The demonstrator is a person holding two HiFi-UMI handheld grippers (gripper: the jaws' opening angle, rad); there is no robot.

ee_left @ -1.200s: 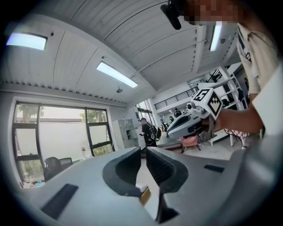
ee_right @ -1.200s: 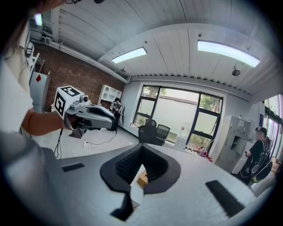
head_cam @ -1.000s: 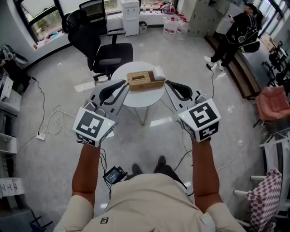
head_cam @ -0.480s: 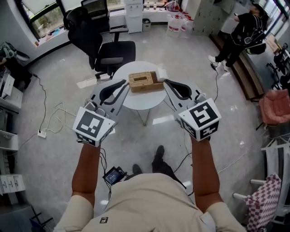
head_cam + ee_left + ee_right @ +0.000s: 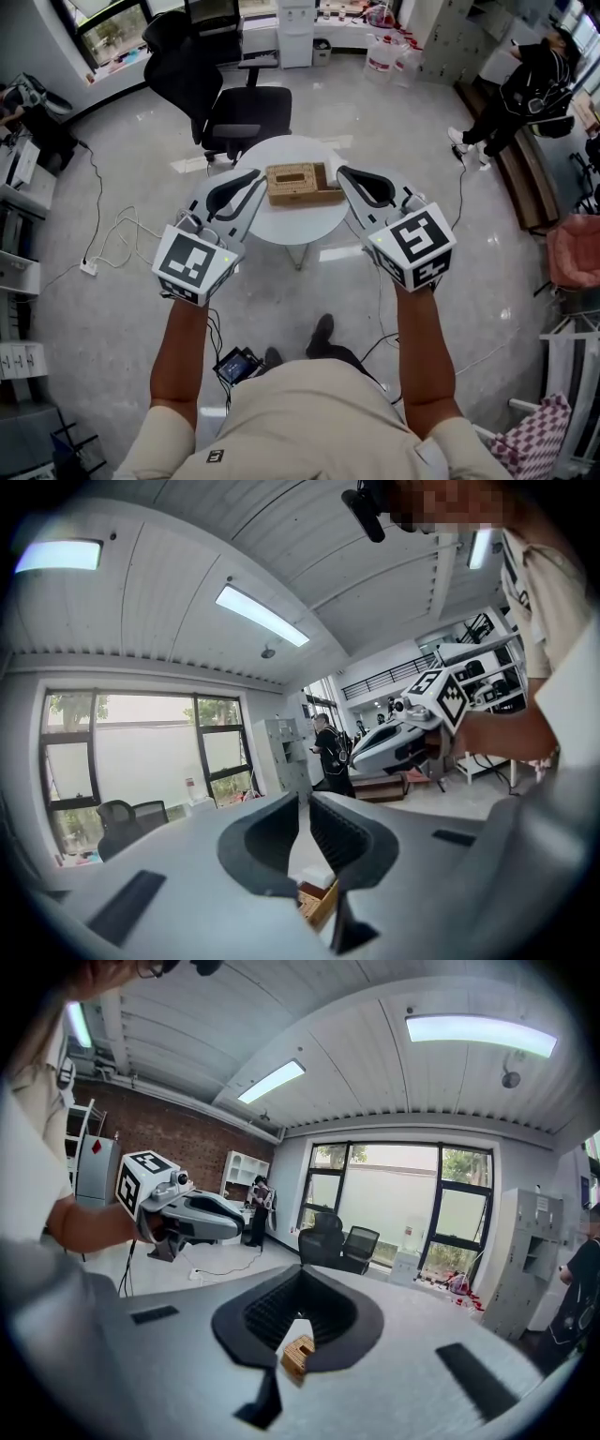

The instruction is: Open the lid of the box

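1. I am holding my left claw (image 5: 256, 178) closed and empty, just left of the box (image 5: 302, 183).
2. I am holding my right claw (image 5: 343, 174) closed and empty, just right of it.
3. The box is sitting on the round white surface (image 5: 291, 223).

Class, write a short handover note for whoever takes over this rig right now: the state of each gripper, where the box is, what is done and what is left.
Left gripper: shut, empty, by the box's left end.
Right gripper: shut, empty, by its right end.
Wooden box: on the round white table; its lid looks closed.
Done: both grippers are at the box.
Left: get hold of the lid and open it.
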